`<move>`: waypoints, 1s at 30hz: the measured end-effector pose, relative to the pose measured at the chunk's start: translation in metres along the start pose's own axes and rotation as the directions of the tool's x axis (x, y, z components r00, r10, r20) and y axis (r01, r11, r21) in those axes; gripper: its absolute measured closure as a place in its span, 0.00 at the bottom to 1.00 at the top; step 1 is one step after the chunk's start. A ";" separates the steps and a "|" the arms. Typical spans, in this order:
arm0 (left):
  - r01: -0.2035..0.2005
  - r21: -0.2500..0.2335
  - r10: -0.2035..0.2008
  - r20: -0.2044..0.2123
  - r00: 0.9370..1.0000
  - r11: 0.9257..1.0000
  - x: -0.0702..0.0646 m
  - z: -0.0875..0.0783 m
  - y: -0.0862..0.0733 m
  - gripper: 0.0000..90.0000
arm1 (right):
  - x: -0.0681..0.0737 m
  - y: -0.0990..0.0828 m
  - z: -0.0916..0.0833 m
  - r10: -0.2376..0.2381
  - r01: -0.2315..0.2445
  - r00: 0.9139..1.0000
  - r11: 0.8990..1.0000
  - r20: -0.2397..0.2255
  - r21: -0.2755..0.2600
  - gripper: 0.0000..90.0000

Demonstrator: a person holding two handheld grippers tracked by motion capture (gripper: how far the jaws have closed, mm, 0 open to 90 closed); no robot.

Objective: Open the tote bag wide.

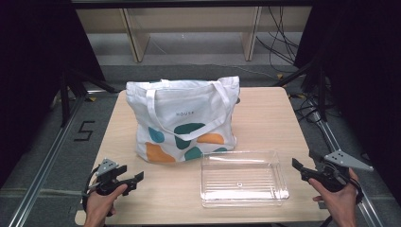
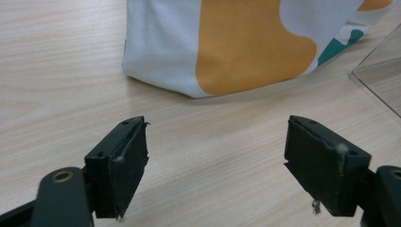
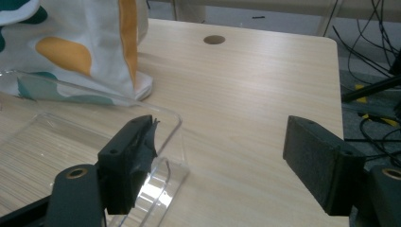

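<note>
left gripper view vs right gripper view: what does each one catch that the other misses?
Left gripper view alone: the tote bag's near bottom corner with its big orange patch, close ahead of the open left tool.

Right gripper view alone: the clear tray's inside and rim, the round hole in the table, the table's far edge, cables on the floor, and the open right tool.

Both: white bag fabric with orange and teal patches, the pale wooden table, part of the tray, nothing between the jaws.
</note>
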State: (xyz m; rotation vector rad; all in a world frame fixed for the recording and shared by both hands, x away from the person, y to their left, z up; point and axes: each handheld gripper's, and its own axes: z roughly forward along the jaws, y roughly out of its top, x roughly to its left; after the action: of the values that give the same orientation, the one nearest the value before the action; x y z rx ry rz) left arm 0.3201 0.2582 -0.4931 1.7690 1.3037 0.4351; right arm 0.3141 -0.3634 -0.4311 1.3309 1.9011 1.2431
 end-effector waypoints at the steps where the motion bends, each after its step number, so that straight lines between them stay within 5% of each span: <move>1: 0.002 -0.009 -0.002 -0.001 1.000 1.000 0.000 -0.001 0.001 0.24 | 0.000 0.000 0.000 0.000 0.000 1.000 1.000 0.000 0.000 0.30; 2: 0.002 -0.012 -0.002 0.003 1.000 1.000 0.000 -0.002 0.004 0.24 | -0.003 0.003 0.002 -0.027 0.027 1.000 1.000 -0.012 -0.008 0.30; 4: 0.006 -0.032 -0.006 0.013 1.000 0.999 -0.001 -0.003 0.009 0.24 | 0.000 0.011 0.005 0.001 -0.001 1.000 1.000 -0.016 0.003 0.30; 11: -0.026 -0.062 0.030 0.075 0.997 0.998 -0.011 -0.004 0.036 0.27 | -0.002 0.045 0.018 -0.026 0.026 0.999 1.000 -0.043 0.004 0.30; 18: -0.030 -0.088 0.045 0.172 0.984 0.996 -0.027 0.001 0.073 0.28 | 0.005 0.082 0.040 -0.094 0.093 0.992 0.996 -0.086 -0.016 0.34; 20: -0.040 -0.093 0.056 0.180 0.982 0.995 -0.031 0.001 0.083 0.27 | 0.009 0.091 0.045 -0.108 0.110 0.990 0.994 -0.089 0.016 0.36; 30: -0.074 -0.104 0.093 0.195 0.976 0.992 -0.041 0.003 0.117 0.26 | 0.020 0.121 0.070 -0.141 0.142 0.984 0.990 -0.107 0.009 0.36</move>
State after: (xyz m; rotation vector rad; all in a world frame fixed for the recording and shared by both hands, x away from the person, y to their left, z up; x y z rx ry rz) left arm 0.3755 0.2122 -0.3923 1.7427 1.0543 0.3508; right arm 0.4172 -0.3048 -0.3537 1.1364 2.0451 1.2501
